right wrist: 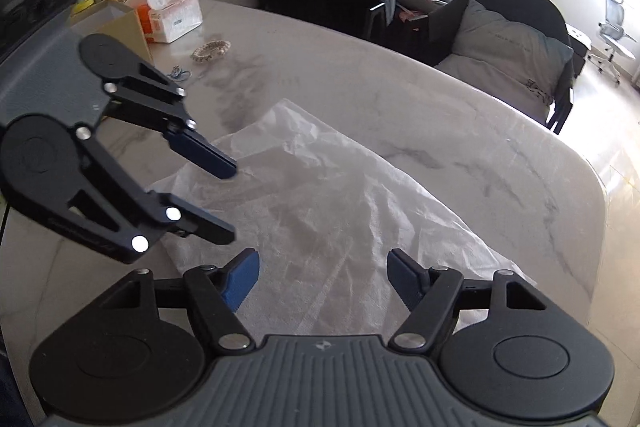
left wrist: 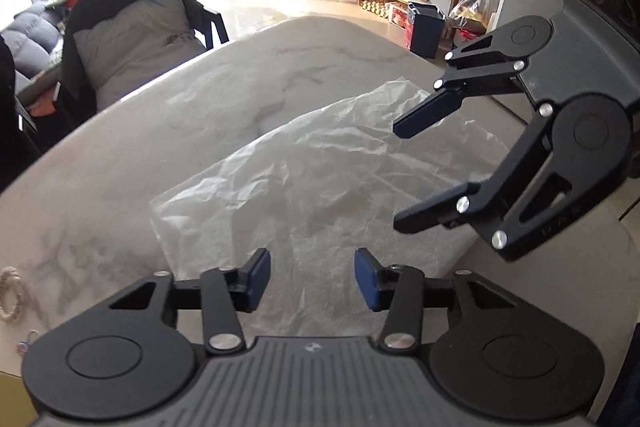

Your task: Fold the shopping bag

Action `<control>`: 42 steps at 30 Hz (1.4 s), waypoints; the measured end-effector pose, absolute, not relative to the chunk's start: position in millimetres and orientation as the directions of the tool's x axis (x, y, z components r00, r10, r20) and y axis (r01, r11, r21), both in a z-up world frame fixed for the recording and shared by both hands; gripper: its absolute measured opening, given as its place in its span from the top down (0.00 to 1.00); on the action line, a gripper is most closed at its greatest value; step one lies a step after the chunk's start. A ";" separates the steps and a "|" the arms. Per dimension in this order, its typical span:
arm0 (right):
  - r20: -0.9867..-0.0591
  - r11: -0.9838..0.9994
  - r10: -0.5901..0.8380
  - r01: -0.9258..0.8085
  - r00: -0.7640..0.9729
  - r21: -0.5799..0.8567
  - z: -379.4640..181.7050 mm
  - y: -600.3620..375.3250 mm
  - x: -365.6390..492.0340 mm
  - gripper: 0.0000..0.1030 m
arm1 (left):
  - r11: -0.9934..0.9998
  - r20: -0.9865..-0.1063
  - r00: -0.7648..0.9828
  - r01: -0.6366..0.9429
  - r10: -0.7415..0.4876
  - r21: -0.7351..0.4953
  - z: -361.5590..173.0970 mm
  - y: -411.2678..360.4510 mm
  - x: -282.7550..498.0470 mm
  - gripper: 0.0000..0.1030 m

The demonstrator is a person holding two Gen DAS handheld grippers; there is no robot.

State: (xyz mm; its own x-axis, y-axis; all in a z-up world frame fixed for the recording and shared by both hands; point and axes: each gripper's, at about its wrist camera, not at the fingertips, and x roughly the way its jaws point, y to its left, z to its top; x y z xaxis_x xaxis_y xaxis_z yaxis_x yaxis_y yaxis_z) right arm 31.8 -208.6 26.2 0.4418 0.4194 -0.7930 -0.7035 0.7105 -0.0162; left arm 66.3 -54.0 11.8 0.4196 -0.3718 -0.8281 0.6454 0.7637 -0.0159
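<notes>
Both tongs hang above the shopping bag (left wrist: pixel 320 187) with nothing between their pads. The left tongs (left wrist: pixel 312 281) stand at a middling gap, the right tongs (right wrist: pixel 322 277) clearly wider; neither pair touches the plastic as far as I can see.

The bag is thin, white and crumpled, and it lies flat on the marble surface (left wrist: pixel 120 167). In the left wrist view its long axis runs from about 7 o'clock, near the left tongs, up to about 1 o'clock, where the far end narrows. In the right wrist view the same bag (right wrist: pixel 320 195) runs from about 5 o'clock to 11 o'clock. So the two tongs point at the bag from two sides and cross over its near part.

The left tongs sit over the near end, close to the long edge at 9 o'clock in their own view. The right tongs (left wrist: pixel 400 175) appear there at 3 o'clock, over the other long edge. I judge that each hand is nearest to its own side, so a fold across or along the axis would start with both pinching the near end.

Farther out, a rope ring (right wrist: pixel 211 49) and a tissue box (right wrist: pixel 172 17) lie at 11 o'clock, well apart from the bag.
</notes>
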 end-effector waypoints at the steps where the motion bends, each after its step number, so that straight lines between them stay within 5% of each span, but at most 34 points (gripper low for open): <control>1: -0.799 0.685 0.421 -0.728 0.430 -0.030 24.6 -205.6 33.4 0.35 | 0.752 -0.830 0.415 0.659 -0.374 -0.009 10.7 -56.4 69.3 0.65; 12: -0.823 0.571 0.457 -0.821 0.336 -0.018 7.7 -194.0 60.8 0.51 | 0.733 -0.841 0.413 0.679 -0.349 0.029 -5.0 -70.4 84.4 0.63; 18: -0.797 0.606 0.462 -0.795 0.388 -0.036 5.2 -238.6 62.2 0.51 | 0.745 -0.839 0.422 0.667 -0.344 0.030 -4.9 -69.1 84.9 0.62; 25: -0.800 0.685 0.414 -0.728 0.433 -0.040 3.3 -305.4 59.6 0.33 | 0.757 -0.829 0.439 0.652 -0.346 0.029 -5.5 -66.7 83.2 0.60; 36: -0.812 0.779 0.316 -0.623 0.490 -0.072 27.5 -320.4 32.4 0.43 | 0.753 -0.823 0.446 0.657 -0.352 0.035 -6.0 -65.3 83.0 0.60; 42: -0.809 0.564 0.418 -0.816 0.414 -0.126 33.7 -258.1 -13.1 0.43 | 0.750 -0.823 0.445 0.660 -0.353 0.035 -6.4 -65.8 83.3 0.60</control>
State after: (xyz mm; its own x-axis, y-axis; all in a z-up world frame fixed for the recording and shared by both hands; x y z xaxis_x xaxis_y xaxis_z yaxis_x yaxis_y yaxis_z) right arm -13.1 -258.1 33.7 0.4137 0.4179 -0.8089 -0.8159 0.5644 -0.1256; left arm 83.3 -65.8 -6.4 0.4448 -0.3530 -0.8232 0.6603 0.7502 0.0351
